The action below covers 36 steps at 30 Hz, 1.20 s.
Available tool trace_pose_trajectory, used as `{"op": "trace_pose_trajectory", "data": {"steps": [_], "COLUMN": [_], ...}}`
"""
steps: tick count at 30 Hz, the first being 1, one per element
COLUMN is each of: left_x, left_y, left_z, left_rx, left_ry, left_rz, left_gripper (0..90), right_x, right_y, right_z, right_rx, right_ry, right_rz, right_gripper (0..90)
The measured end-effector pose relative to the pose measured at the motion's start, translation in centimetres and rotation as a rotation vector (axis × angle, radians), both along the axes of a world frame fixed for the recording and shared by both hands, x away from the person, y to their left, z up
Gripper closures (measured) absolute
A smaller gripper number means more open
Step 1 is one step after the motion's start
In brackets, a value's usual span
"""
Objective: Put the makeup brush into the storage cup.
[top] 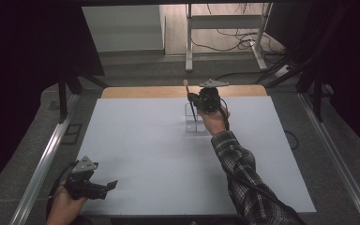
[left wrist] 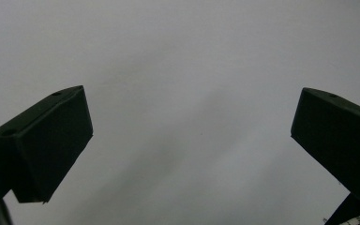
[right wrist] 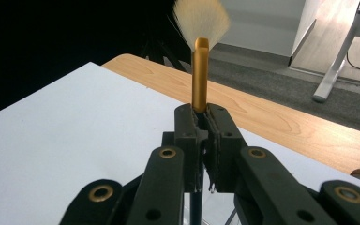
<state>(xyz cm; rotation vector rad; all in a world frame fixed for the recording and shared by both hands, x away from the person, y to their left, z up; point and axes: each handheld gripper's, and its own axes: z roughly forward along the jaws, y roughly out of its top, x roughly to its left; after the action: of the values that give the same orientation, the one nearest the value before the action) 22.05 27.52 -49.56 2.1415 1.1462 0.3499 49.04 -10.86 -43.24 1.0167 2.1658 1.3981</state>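
I had my right gripper (right wrist: pixel 201 123) clamped on a slim makeup brush with a gold metal ferrule, pale soft bristles and a dark thin handle (right wrist: pixel 200 77), holding it upright above a small clear acrylic holder (top: pixel 191 123) near the far edge of the white table mat (top: pixel 136 154). The brush rose straight out of the jaws, bristles up, handle hanging below. I judged it light, stiff along the shaft and a bit slippery on the ferrule, so the grip at the ferrule's base suited it; the bristles would crush. My left gripper (top: pixel 104 188) rested apart and empty at the mat's near left corner.
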Motion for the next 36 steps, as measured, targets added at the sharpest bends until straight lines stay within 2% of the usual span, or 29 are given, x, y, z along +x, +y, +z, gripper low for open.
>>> {"op": "trace_pose_trajectory", "data": {"steps": [13,22,25,27,29,31,33,36], "left_x": [0.0,0.0,0.0,0.0,0.0,0.0,0.0,0.0], "left_y": [0.0,0.0,0.0,0.0,-0.1,-0.1,-0.1,-0.1], "left_z": [0.0,0.0,0.0,0.0,0.0,0.0,0.0,0.0], "left_rx": [0.0,0.004,0.003,0.004,0.005,0.005,0.006,0.006], "left_ry": [0.001,0.001,0.002,0.001,0.002,0.002,0.002,0.001], "left_rz": [-0.001,-0.002,-0.001,-0.002,-0.002,-0.002,-0.002,-0.002], "left_gripper": [0.0,0.0,0.0,0.0,0.0,0.0,0.0,0.0], "right_x": [-0.2,-0.5,-0.5,-0.5,-0.4,0.0,0.2,0.4], "right_y": [0.1,0.2,0.2,0.2,0.3,0.3,0.4,0.5], "right_z": [-1.1,-1.9,-1.8,-1.7,-1.5,-1.4,-1.3,-1.4], "right_rx": [-0.011,-0.034,-0.049,-0.054,-0.077,-0.074,-0.062,-0.063], "right_ry": [0.014,0.016,0.013,0.013,-0.009,-0.004,0.027,0.053], "right_rz": [0.001,0.009,0.02,0.021,0.01,0.021,0.016,0.014], "right_gripper": [83.4,83.3,80.8,67.4,40.3,25.7,13.5,5.6]}}
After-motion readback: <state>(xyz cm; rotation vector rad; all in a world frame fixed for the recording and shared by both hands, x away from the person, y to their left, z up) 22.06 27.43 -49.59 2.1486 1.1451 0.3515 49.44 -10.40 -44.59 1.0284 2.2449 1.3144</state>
